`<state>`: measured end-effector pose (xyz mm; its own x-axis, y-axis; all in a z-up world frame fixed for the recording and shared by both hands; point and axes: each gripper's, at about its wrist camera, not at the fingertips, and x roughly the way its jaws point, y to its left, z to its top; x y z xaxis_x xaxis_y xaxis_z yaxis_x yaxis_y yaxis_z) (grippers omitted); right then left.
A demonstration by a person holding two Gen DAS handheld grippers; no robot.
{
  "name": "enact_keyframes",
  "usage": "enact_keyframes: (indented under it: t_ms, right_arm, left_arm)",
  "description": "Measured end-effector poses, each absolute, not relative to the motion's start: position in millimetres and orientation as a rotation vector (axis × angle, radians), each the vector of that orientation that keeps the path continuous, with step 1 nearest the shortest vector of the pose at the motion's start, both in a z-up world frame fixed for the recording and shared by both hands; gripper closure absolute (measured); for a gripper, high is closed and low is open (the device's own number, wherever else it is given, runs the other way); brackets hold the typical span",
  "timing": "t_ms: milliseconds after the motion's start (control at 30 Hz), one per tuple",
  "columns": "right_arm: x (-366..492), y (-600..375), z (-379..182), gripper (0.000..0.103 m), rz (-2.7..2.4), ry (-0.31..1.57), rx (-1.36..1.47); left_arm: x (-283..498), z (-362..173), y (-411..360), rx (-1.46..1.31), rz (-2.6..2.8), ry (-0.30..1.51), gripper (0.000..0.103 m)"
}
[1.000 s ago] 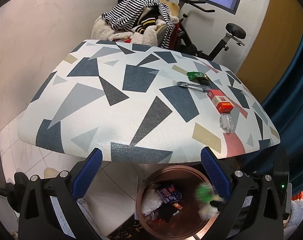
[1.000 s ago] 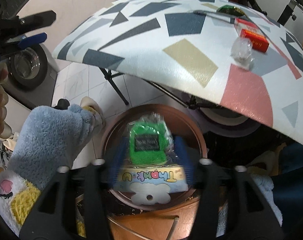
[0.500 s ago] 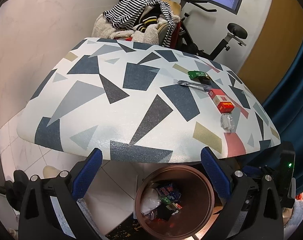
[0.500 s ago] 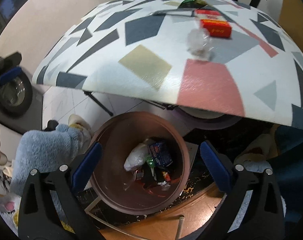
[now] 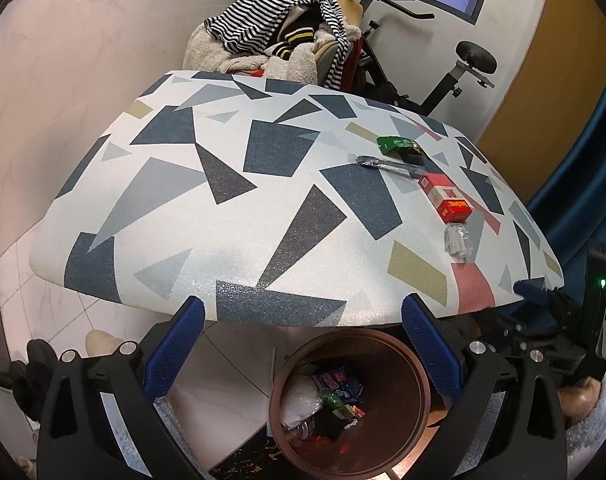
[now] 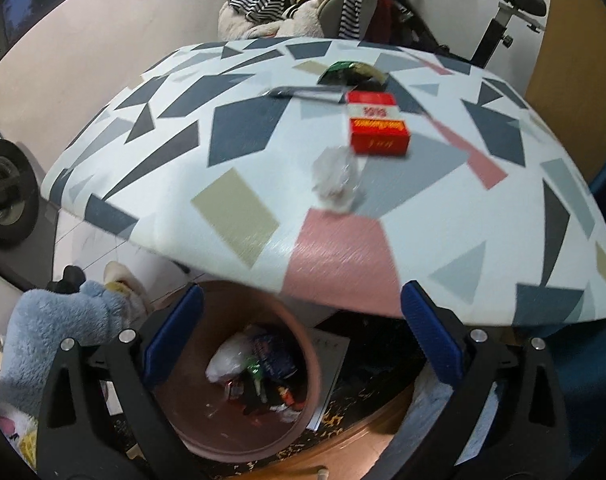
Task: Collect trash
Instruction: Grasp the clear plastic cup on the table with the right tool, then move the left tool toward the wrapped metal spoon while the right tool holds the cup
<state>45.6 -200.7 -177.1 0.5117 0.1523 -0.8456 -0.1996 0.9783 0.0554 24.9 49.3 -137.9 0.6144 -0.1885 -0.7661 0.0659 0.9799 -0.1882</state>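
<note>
Your right gripper [image 6: 301, 330], jaws apart and empty, hangs over the bin [image 6: 303, 354]; wrapper [image 6: 337, 178] lies nearest for collection.

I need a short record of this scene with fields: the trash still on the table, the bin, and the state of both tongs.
table: patterned top
trash on table: crumpled clear wrapper; red box; green packet; clear-wrapped utensil
bin: brown round bin on the floor below the table edge, wrappers inside
left tongs: open, empty
right tongs: open, empty, jaws just opened
</note>
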Motion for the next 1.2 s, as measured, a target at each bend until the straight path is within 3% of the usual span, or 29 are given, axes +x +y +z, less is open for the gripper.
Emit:
enact_keyframes:
  t_ms: [200, 267, 567, 700, 867, 1200]
  right_arm:
    - [63.4, -209.6, -173.8, 0.008, 0.202, 0.958, -0.067]
    - [70.0, -210.8, -174.8, 0.019, 0.2, 0.957, -0.069]
    - [115.4, -212.0, -184.5, 0.042, 0.198, 0.984, -0.007]
    - [133.8, -208.5, -194.8, 0.047, 0.194, 1.007, 0.02]
    - [142.4, -206.6, -199.7, 0.065, 0.198, 1.03, 0.026]
    - [125.9, -221.5, -188.1, 0.07, 0.192, 0.981, 0.048]
  left_arm:
    - [31.0, -144.1, 49.3, -0.144, -0.141, 0.914, 0.007]
    - [33.3, -146.4, 49.8, -0.148, -0.138, 0.92, 0.007]
    - [43.5, -153.6, 51.1, -0.165, -0.137, 0.939, 0.007]
    - [48.1, -155.7, 51.0, -0.165, -0.14, 0.946, 0.007]
    - [50.9, -156.4, 48.5, -0.166, -0.148, 0.949, 0.007]
    - [50.7, -156.2, 40.8, -0.159, -0.167, 0.951, 0.007]
